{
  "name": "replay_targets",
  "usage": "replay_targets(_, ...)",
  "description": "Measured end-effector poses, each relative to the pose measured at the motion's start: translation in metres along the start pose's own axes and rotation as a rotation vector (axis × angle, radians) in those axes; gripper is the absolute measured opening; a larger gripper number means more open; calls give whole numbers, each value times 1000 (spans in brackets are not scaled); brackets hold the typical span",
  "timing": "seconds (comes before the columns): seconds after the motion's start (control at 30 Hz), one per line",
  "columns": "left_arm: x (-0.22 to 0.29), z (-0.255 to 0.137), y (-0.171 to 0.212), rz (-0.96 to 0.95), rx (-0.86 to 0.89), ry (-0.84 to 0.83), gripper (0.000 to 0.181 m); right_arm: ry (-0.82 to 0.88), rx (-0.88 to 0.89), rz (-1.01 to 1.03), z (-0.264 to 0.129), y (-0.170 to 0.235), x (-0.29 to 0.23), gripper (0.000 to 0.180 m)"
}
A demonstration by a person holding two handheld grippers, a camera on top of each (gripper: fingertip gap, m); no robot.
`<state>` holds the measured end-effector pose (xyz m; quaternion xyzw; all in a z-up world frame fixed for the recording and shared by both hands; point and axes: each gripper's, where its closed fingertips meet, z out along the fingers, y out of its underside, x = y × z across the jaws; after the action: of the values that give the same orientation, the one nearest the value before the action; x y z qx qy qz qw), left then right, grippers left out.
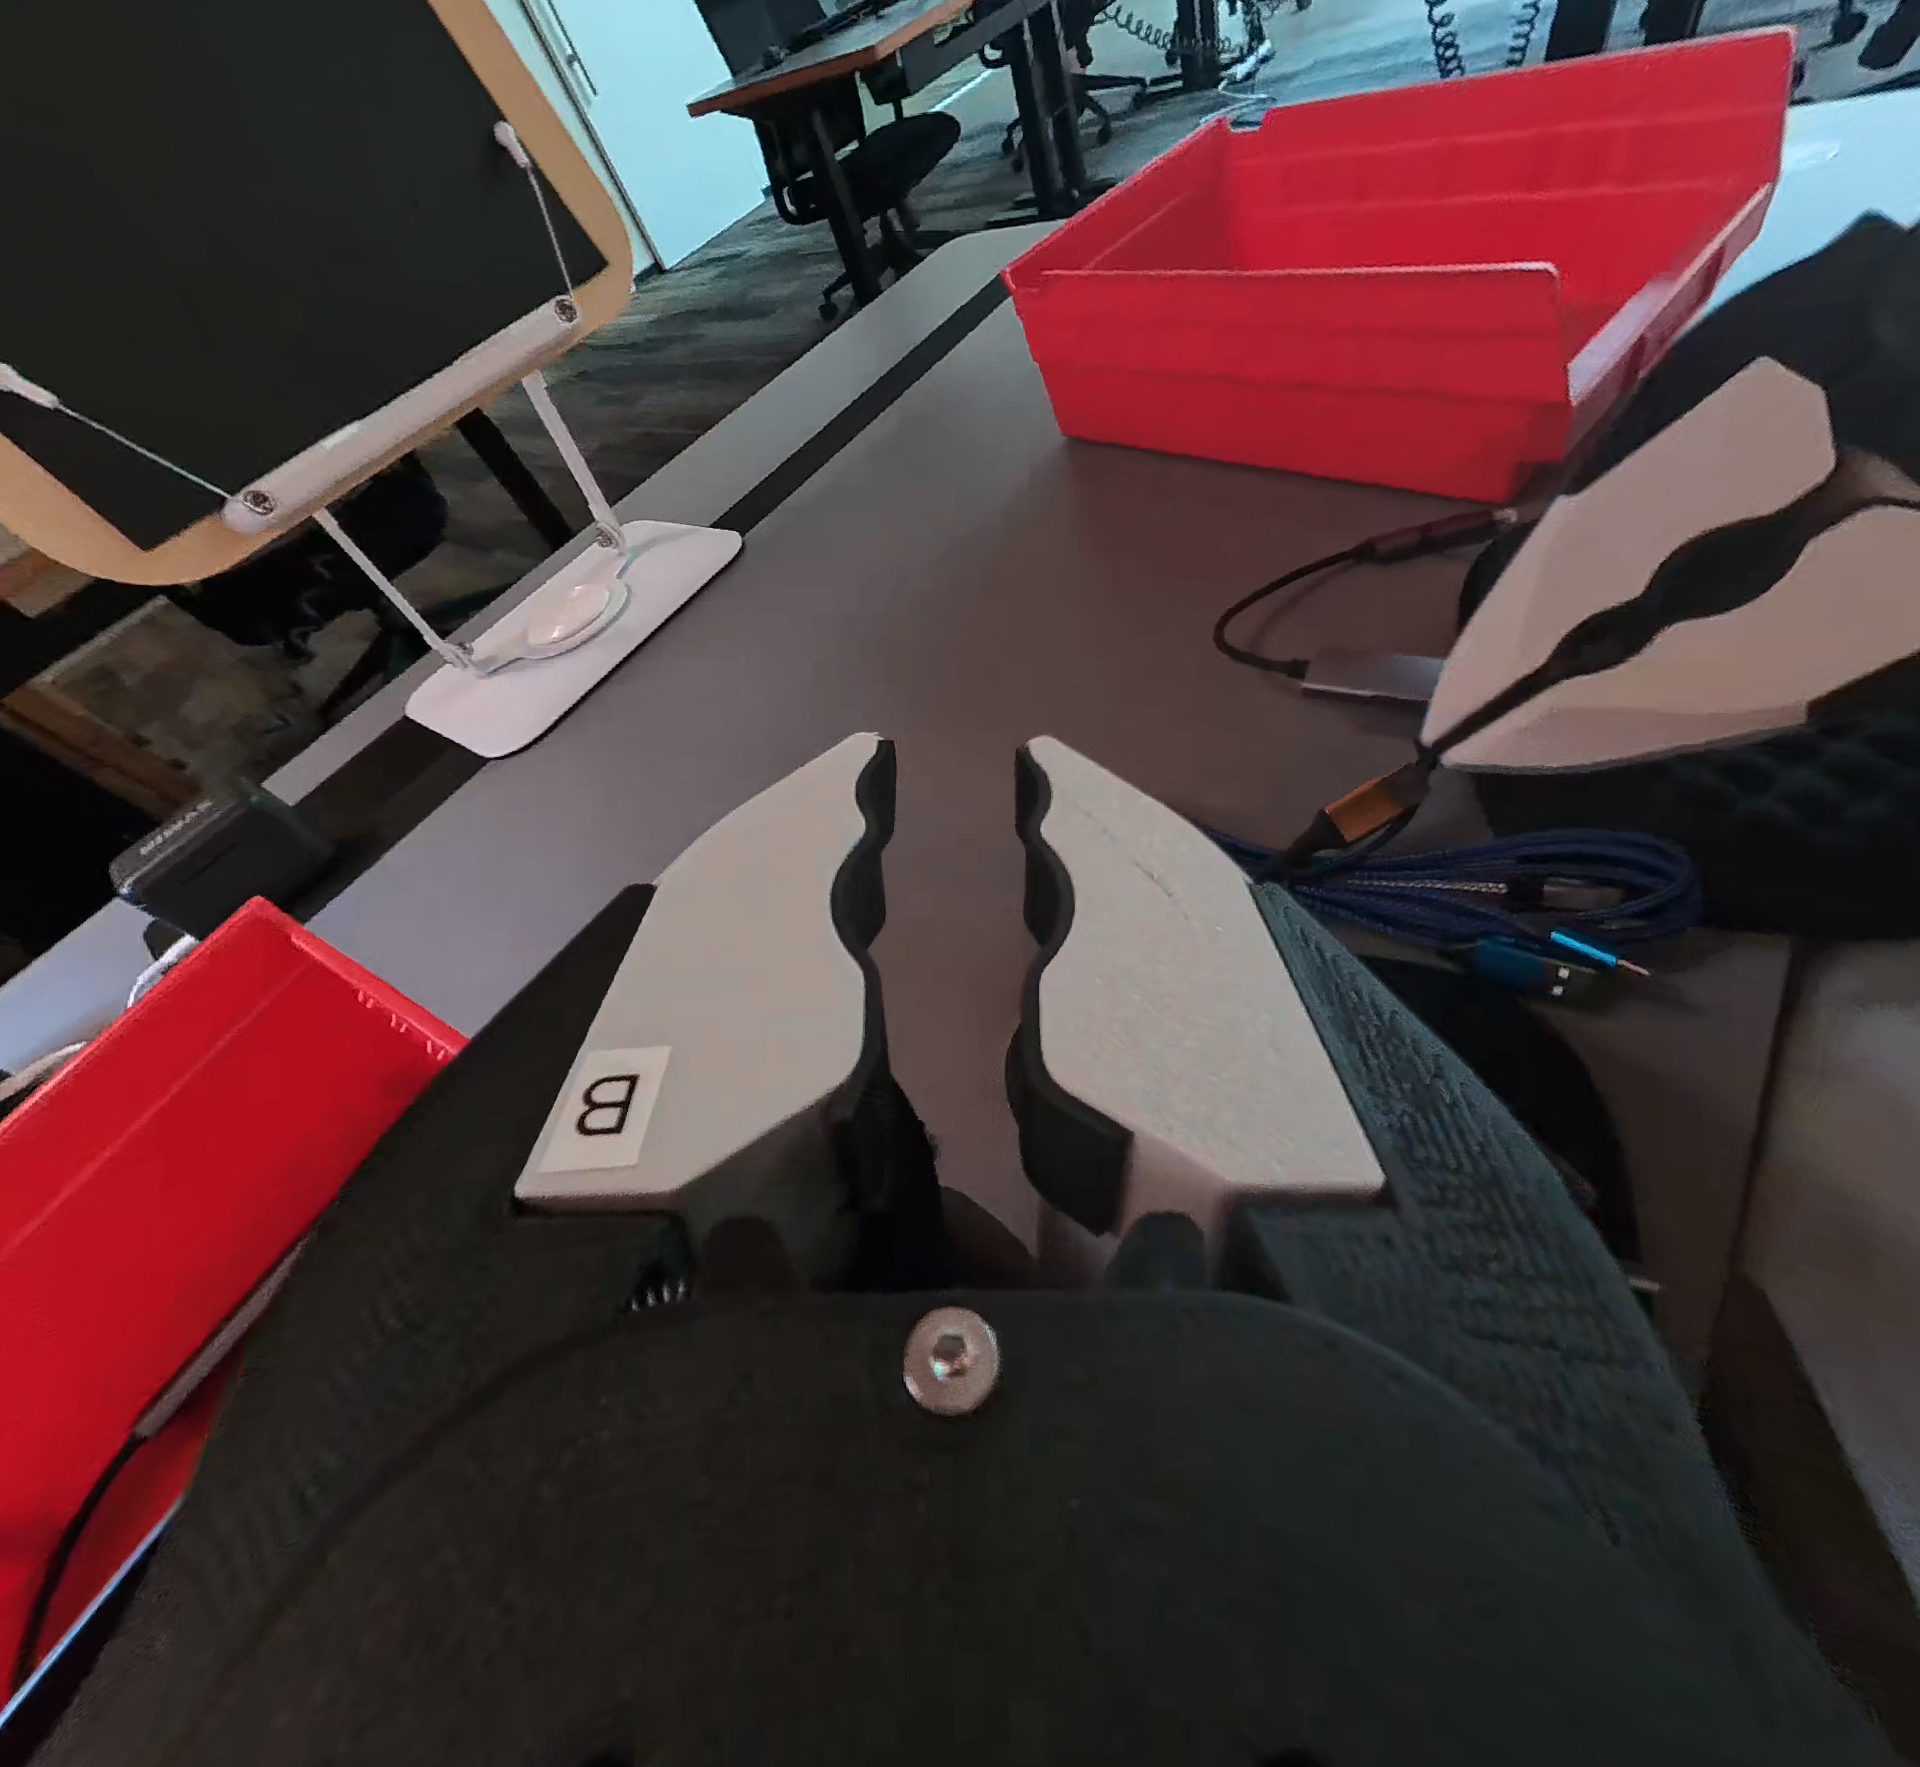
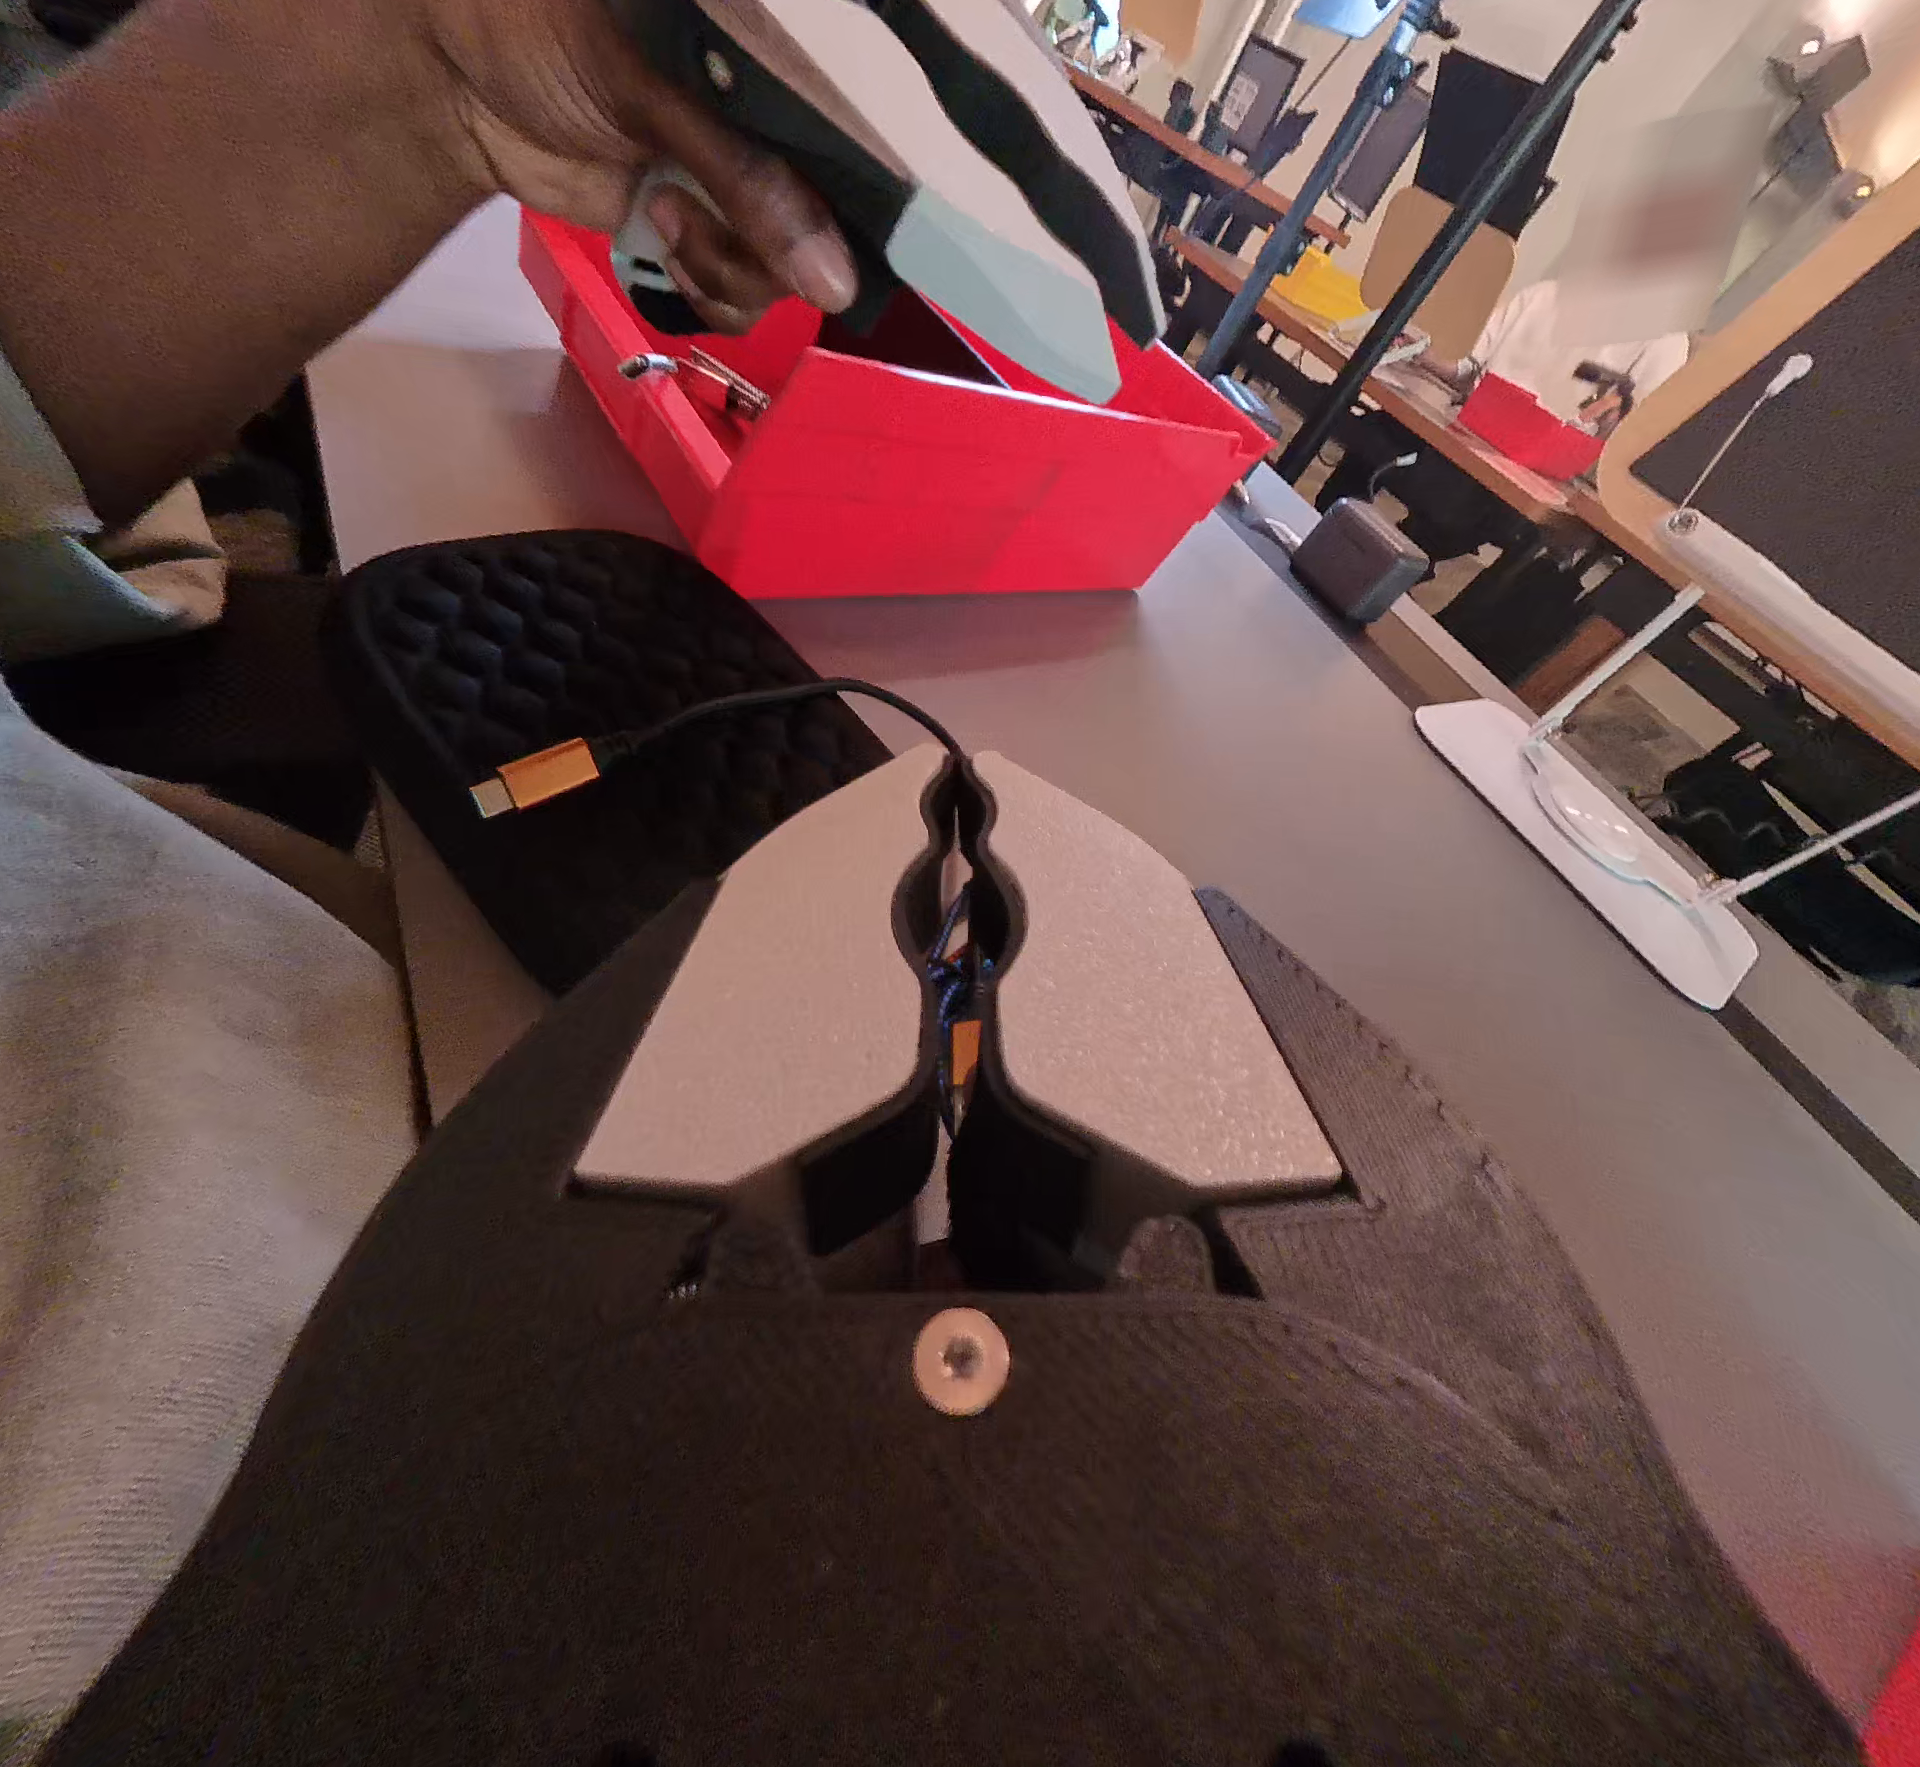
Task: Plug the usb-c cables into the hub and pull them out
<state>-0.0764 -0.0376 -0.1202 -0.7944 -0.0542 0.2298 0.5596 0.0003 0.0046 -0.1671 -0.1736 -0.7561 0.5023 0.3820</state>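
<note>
Pinching a thin black cable (image 2: 790,701) just behind its orange-sleeved usb-c plug (image 2: 540,774), the right gripper (image 2: 961,767) has its grey fingers (image 2: 1122,979) clenched on the cord at their very tips, so the plug hangs free to the left of them, above a black honeycomb-textured pad (image 2: 582,668). In the left wrist view the same plug (image 1: 1361,808) dangles just below the right gripper (image 1: 1439,749), near a bundle of blue braided cables (image 1: 1538,896) lying on the dark grey worktop (image 1: 935,574). A slim silver hub (image 1: 1371,675) with a black lead lies on the worktop just beyond, partly hidden by the right gripper. The left gripper (image 1: 954,756) hovers with its fingers (image 1: 758,938) released and parted, nothing between them, well apart from the plug. A red plastic bin (image 1: 1351,335) sits farther back, and a second red bin (image 2: 935,491) lies under the hand (image 2: 468,86) holding the left gripper.
</note>
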Motion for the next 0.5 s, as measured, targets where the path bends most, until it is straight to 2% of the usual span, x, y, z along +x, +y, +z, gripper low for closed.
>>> replay_targets(0.27, 22, -27, 5, 83, 10, 82, 22, 0, -48, 23, 0, 10, 0, 0)
replay_targets(0.5, 35, -45, 15, 98, 11, 183, 25, -36, -12, 209, -10, 6, 8, 0)
